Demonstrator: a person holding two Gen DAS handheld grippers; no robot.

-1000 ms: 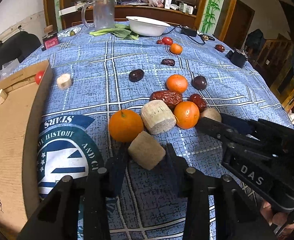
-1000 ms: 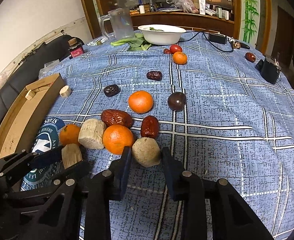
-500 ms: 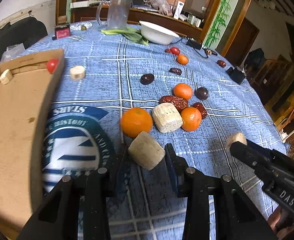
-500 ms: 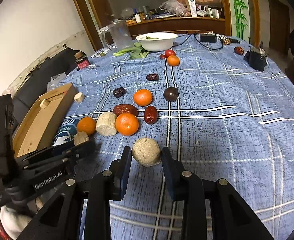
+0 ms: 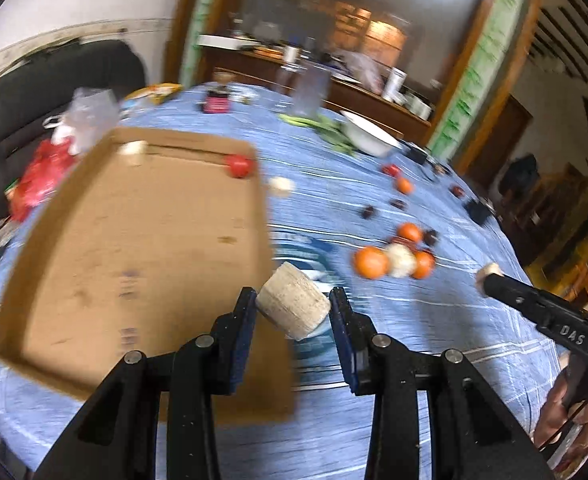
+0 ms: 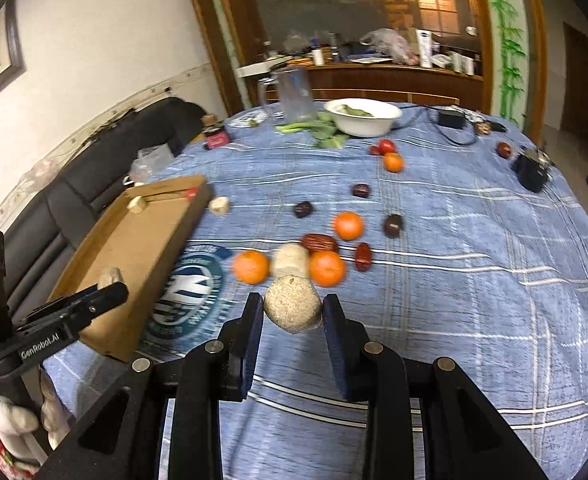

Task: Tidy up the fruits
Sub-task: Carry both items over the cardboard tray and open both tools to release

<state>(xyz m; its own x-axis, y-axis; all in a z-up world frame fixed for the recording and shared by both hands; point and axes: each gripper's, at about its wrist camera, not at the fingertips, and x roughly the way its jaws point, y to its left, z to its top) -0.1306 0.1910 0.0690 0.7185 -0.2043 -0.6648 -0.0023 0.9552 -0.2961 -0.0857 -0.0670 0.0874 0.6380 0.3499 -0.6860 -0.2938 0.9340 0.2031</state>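
Observation:
My left gripper (image 5: 293, 308) is shut on a beige cylindrical chunk (image 5: 292, 306), held in the air beside the right edge of the cardboard tray (image 5: 134, 240). The tray holds a red tomato (image 5: 238, 165) and a beige piece (image 5: 134, 148) at its far end. My right gripper (image 6: 292, 312) is shut on a round beige ball (image 6: 293, 309), held above the blue tablecloth. On the cloth lie three oranges (image 6: 250, 266), (image 6: 326, 268), (image 6: 348, 225), a beige chunk (image 6: 290, 260) and several dark dates (image 6: 320, 242). The left gripper shows in the right wrist view (image 6: 112, 286).
At the far side stand a white bowl (image 6: 364, 116), a glass pitcher (image 6: 294, 92), greens, a tomato and orange (image 6: 392, 162), and a black box (image 6: 532, 168). A beige piece (image 6: 219, 205) lies beside the tray. A dark sofa (image 6: 94, 168) borders the table's left.
Both grippers have lifted their pieces off the cloth. The left one has swung left toward the cardboard tray; the right one has risen and pulled back.

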